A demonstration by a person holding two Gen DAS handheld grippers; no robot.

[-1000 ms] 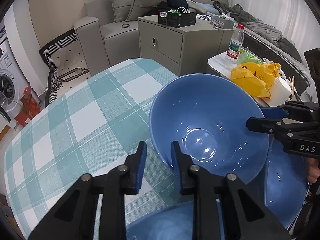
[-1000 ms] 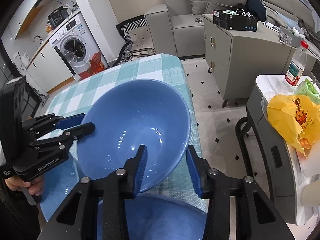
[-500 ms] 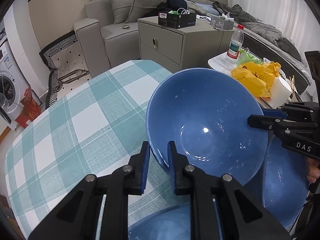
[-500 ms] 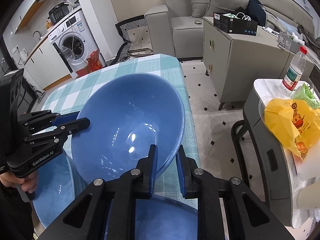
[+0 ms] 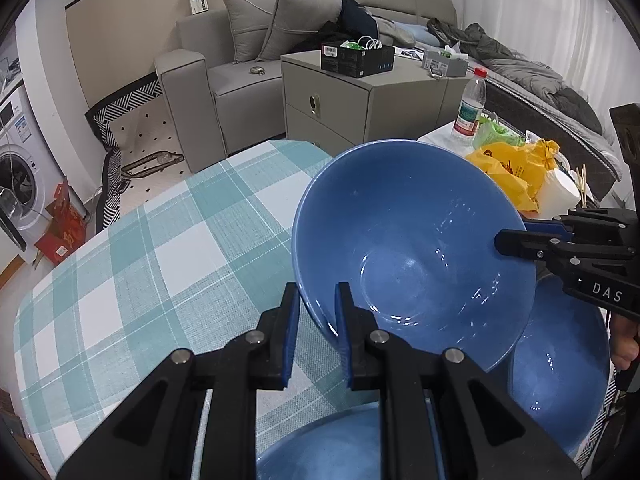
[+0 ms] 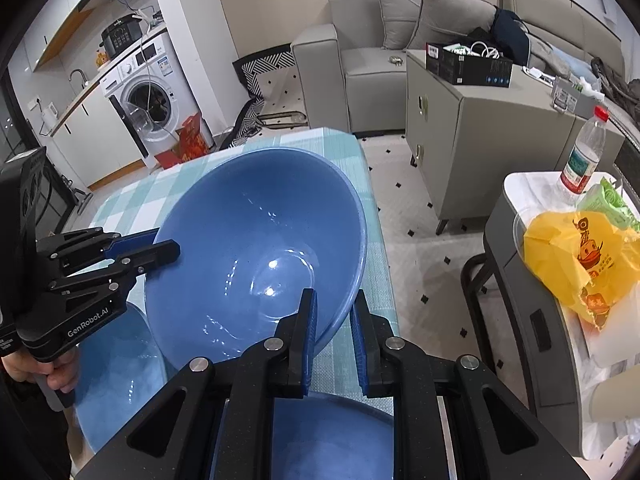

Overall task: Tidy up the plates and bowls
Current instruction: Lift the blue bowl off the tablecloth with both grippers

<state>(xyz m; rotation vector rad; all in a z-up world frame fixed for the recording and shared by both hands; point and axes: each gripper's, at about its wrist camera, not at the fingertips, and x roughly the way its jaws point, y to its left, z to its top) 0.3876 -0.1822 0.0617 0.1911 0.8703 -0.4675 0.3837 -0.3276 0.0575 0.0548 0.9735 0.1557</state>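
Note:
A large blue bowl [image 5: 412, 248] [image 6: 256, 248] hangs tilted above the teal checked tablecloth [image 5: 160, 248], held from both sides. My left gripper [image 5: 316, 296] is shut on its near rim, one pad inside and one outside. My right gripper [image 6: 334, 304] is shut on the opposite rim in the same way. Each gripper shows in the other's view: the right gripper [image 5: 516, 234] and the left gripper [image 6: 164, 240]. Two more blue bowls rest on the table under the held one: a second bowl [image 5: 556, 368] [image 6: 116, 368] and a third bowl [image 5: 320, 448] [image 6: 332, 440] partly hidden by the fingers.
A side table [image 6: 520, 184] to the right carries a yellow bag [image 6: 576, 256] and a water bottle [image 6: 582, 156]. A grey cabinet [image 6: 472, 128] and sofa [image 5: 224, 92] stand beyond the table's far edge. A washing machine [image 6: 148, 100] is at the back left.
Both grippers have closed on the blue bowl's rim, the right one from wider apart. The bowl has risen slightly and tilted more toward the cameras.

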